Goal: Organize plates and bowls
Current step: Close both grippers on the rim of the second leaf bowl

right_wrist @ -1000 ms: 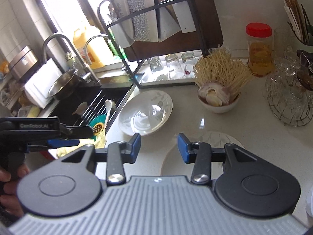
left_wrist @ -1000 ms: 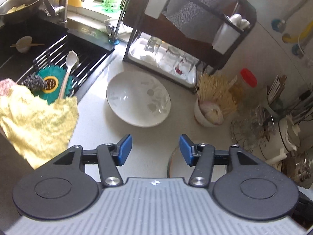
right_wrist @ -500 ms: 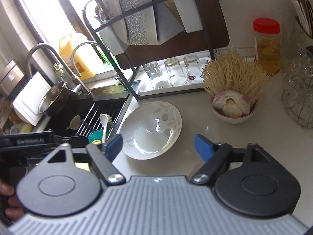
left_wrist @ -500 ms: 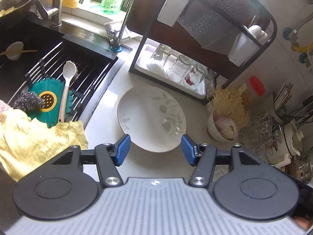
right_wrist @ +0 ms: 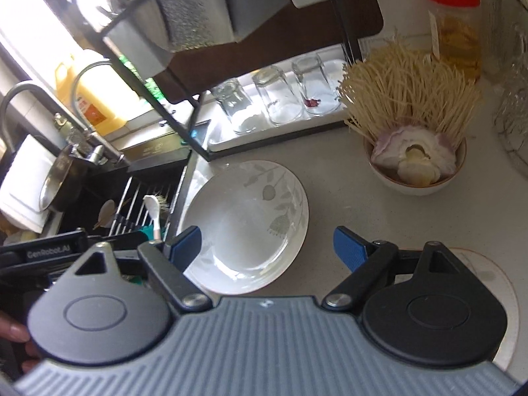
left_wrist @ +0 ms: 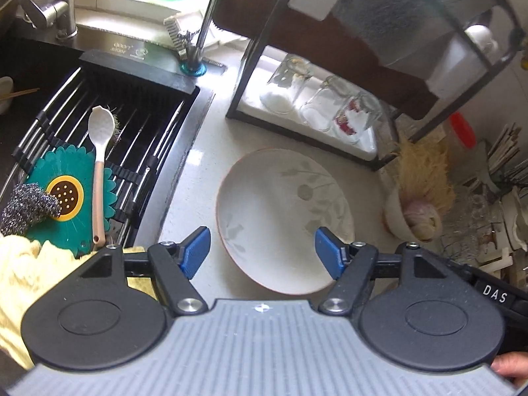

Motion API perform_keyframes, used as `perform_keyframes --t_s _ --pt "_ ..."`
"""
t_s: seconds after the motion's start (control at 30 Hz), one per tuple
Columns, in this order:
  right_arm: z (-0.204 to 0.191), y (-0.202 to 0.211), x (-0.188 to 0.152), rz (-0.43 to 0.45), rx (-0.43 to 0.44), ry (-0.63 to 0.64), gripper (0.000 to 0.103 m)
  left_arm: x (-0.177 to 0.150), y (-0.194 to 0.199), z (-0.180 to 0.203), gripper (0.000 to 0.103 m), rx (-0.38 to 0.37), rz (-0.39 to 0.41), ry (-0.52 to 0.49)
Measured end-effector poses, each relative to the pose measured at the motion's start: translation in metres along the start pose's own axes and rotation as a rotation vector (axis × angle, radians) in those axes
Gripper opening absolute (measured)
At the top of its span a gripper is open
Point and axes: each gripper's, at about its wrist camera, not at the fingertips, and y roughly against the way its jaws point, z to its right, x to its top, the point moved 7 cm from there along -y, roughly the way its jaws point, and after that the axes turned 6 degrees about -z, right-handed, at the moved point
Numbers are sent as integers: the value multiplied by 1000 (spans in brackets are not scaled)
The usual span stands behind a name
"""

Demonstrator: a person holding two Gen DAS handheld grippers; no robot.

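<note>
Plate (left_wrist: pixel 283 217) on worktop (left_wrist: pixel 198 165) beside sink | left hand-held gripper (left_wrist: pixel 262 250) jaws just widened, empty, plate dead ahead, nearer | right hand-held gripper (right_wrist: pixel 267 247) apart, empty, plate ahead-left

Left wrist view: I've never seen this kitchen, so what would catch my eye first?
A wide white leaf-patterned bowl on the pale counter, just ahead of the open left gripper. Left of it, a teal flower-shaped mat in the dark sink, a white spoon lying across it.
</note>
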Motion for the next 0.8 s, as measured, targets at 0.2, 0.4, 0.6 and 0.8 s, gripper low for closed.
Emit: perform_keyframes --t_s 0.2,0.4,0.6,0.8 --pt "3 -31 5 -47 -16 -47 88 16 -35 -19 75 8 -46 -5" --pt "4 -60 9 -90 -55 -43 78 26 -67 -29 74 10 -84 -25" --pt "10 -84 16 -93 -113 -10 72 31 -85 -30 72 -43 -111 -59" --pt "9 -94 18 -82 -131 -11 60 33 -96 -32 53 -89 -124 -78"
